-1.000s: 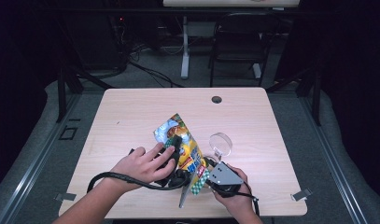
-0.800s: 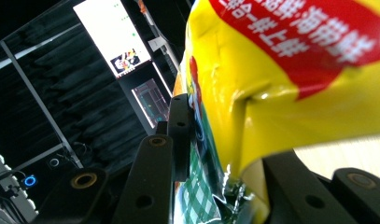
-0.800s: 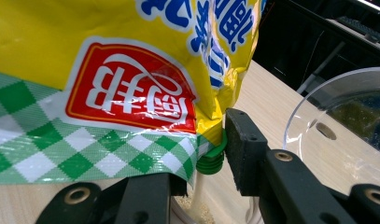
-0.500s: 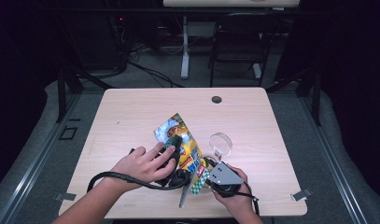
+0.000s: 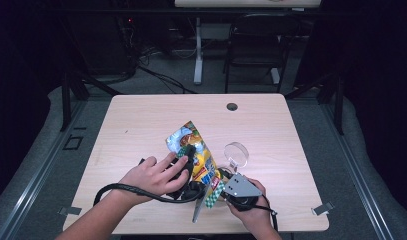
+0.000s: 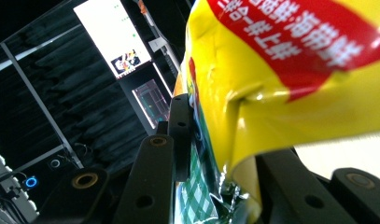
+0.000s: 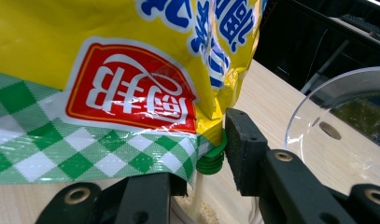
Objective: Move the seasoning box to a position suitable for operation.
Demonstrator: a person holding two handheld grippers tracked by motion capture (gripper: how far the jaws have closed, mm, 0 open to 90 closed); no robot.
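So both grippers are clamping the same snack bag (image 5: 197, 156). Left gripper (image 5: 190, 162) is pinching the bag's side, yellow foil bunching between its 2 jaws. Right gripper (image 7: 202, 161) is squeezing the bag's lower corner, with a green cap (image 7: 211, 158) sitting between its jaws. Bag is standing tilted near the table (image 5: 141, 120) front edge, just beside a clear glass bowl (image 5: 236, 153).

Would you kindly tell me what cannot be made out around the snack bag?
- Right gripper view: the snack bag covers one side of the right gripper, so its grip is unclear.
- Same view: a green ribbed piece, half behind the bag, unidentifiable.
- The clear cup, cut by the right edge.
- Left gripper view: bag's print cut off.
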